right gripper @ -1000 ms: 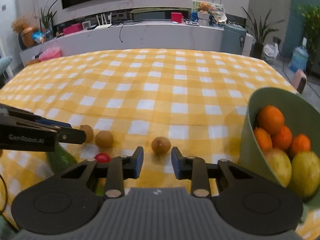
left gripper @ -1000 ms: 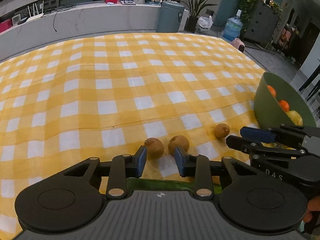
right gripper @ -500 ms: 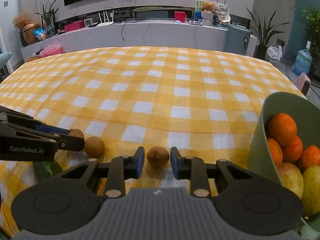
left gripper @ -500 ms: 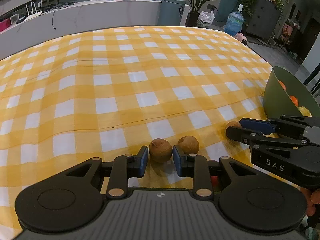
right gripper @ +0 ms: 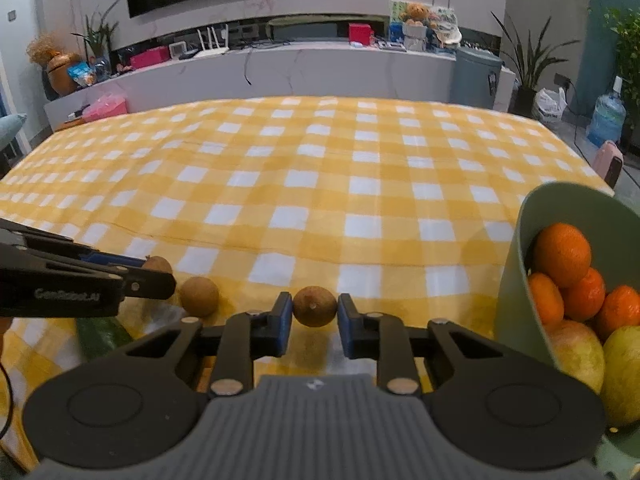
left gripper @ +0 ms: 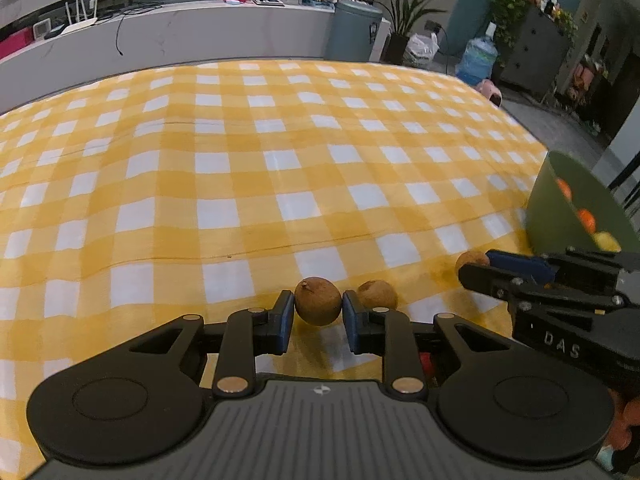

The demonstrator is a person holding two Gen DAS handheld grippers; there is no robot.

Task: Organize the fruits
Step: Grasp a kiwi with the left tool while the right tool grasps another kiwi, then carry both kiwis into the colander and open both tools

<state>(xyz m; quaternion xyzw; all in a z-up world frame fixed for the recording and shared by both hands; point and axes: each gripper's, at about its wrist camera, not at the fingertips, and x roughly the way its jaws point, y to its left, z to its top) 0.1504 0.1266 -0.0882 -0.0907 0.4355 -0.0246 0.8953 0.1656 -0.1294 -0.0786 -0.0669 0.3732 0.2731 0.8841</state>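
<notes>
Left gripper [left gripper: 318,316]: its blue pads press both sides of a small brown fruit [left gripper: 318,301], gripping it low over the cloth; whether the fruit is off the cloth I cannot tell.
Right gripper [right gripper: 313,318]: clamped on another brown fruit [right gripper: 315,306], pads touching each side.
Loose fruit [left gripper: 377,294]: lies on the cloth just beside the left gripper's right finger, at about 1 o'clock from it.
Green bowl [right gripper: 516,280]: at 3 o'clock of the right gripper, near it, holding oranges [right gripper: 562,255] and yellowish fruits [right gripper: 576,354].
Green vegetable [right gripper: 105,334]: on the cloth at 9 o'clock in the right view, partly under the left tool.
Tablecloth [left gripper: 240,184]: yellow and white check, spread across the table.
</notes>
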